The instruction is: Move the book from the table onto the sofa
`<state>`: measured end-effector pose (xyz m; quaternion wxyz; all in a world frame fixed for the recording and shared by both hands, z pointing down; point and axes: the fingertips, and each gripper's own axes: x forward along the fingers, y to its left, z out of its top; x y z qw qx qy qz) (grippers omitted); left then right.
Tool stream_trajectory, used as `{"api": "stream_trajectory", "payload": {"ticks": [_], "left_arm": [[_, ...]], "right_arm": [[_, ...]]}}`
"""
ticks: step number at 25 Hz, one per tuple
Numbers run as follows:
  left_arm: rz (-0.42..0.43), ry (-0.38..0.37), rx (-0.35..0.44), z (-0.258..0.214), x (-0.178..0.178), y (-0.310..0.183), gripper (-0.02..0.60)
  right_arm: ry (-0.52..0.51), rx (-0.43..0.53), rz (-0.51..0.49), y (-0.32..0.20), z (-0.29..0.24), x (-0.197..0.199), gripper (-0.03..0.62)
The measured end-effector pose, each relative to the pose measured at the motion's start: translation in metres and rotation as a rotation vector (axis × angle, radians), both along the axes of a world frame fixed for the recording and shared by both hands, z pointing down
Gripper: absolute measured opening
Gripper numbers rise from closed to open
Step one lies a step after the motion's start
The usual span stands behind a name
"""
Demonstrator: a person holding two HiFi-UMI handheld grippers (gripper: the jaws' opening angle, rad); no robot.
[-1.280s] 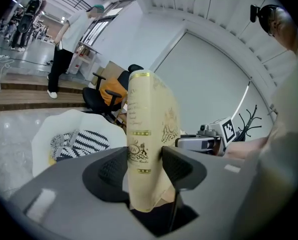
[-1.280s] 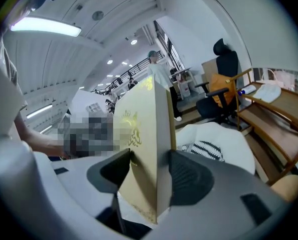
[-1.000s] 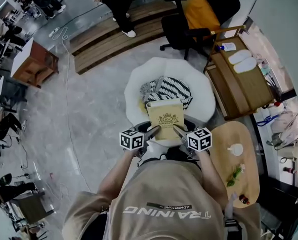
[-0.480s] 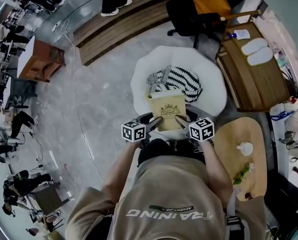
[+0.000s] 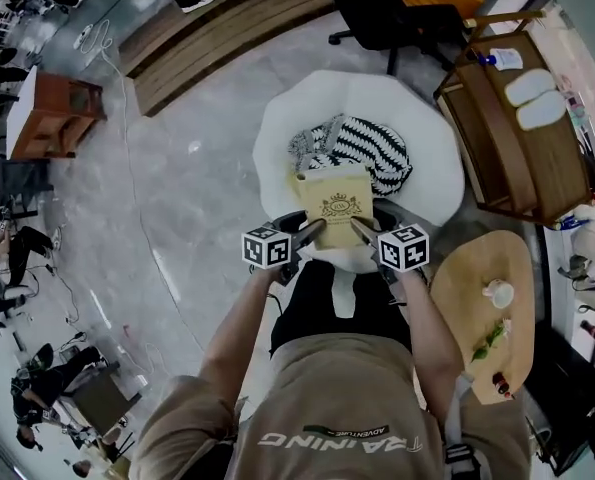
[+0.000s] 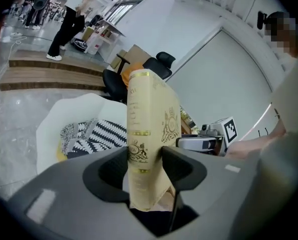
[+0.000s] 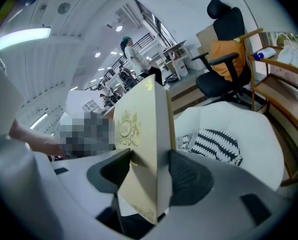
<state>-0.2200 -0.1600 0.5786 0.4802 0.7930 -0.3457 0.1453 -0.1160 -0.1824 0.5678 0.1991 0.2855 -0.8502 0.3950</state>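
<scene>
Book (image 5: 335,206) is hovering over the sofa (image 5: 277,143); you are clamping it in left gripper (image 5: 310,232) and right gripper (image 5: 361,232) jaws, so lower both evenly.

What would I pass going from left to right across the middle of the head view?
left gripper → book → right gripper → oval wooden table
</scene>
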Motion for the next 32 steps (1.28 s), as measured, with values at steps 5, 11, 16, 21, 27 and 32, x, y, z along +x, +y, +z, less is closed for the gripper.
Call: {"api": "stream_trajectory", "payload": {"ticks": [5, 11, 16, 21, 27, 32], "left_arm": [[0.068, 0.042, -0.053, 0.047, -0.035, -0.021, 0.202], [0.124, 0.047, -0.11, 0.098, -0.066, -0.047, 0.202], [0.071, 0.068, -0.156, 0.146, -0.081, -0.069, 0.202], [-0.01, 0.073, -0.224, 0.228, -0.087, -0.074, 0.202], [-0.078, 0.081, -0.27, 0.33, -0.088, -0.072, 0.202], [-0.132, 0.086, -0.306, 0.382, -0.083, -0.06, 0.202]], "right_arm": [[0.038, -0.056, 0.071, -0.014, 0.045, -0.033, 0.23], [0.048, -0.073, 0.127, -0.036, 0.094, -0.064, 0.23], [0.061, -0.082, 0.149, -0.061, 0.144, -0.08, 0.23], [0.083, -0.097, 0.112, -0.075, 0.223, -0.087, 0.232], [0.104, -0.127, 0.151, -0.073, 0.324, -0.088, 0.23], [0.138, -0.163, 0.15, -0.063, 0.378, -0.084, 0.23]]}}
